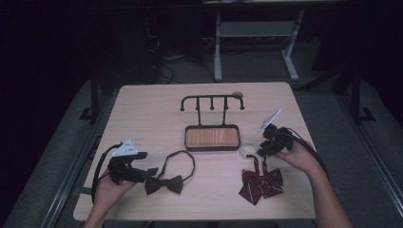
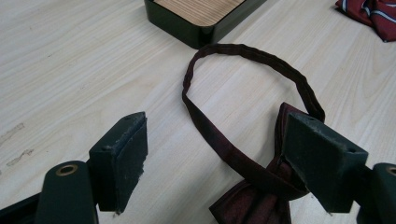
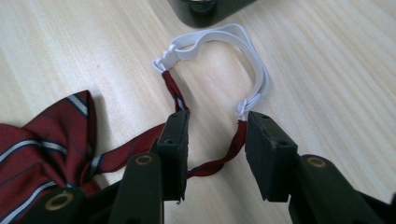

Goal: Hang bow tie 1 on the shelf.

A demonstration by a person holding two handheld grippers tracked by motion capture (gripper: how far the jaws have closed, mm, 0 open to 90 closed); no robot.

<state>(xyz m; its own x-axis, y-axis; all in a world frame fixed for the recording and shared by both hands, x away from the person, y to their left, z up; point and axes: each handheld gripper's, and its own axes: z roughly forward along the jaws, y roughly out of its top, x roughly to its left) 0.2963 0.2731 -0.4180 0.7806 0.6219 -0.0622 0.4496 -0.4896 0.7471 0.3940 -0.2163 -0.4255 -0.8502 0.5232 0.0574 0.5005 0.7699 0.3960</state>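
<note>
Reaching step on the striped bow tie, lying at 5 o'clock on the tabletop. Right tool half-narrowed astride its twisted strap, pads not yet pressing. Left tool wide over the dark bow tie at 7 o'clock. Next, probably: pinch strap, lift toward the rack.

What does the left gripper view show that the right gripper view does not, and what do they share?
Left gripper view: open tongs over a plain dark maroon bow tie whose fabric neck loop lies on the table, with the striped bow tie at the far corner. Right gripper view: tongs apart, straddling the striped tie's twisted red strap, not yet pressing it, with its white elastic band curling beyond. Both show the light wood table and a corner of the black-rimmed tray.
</note>
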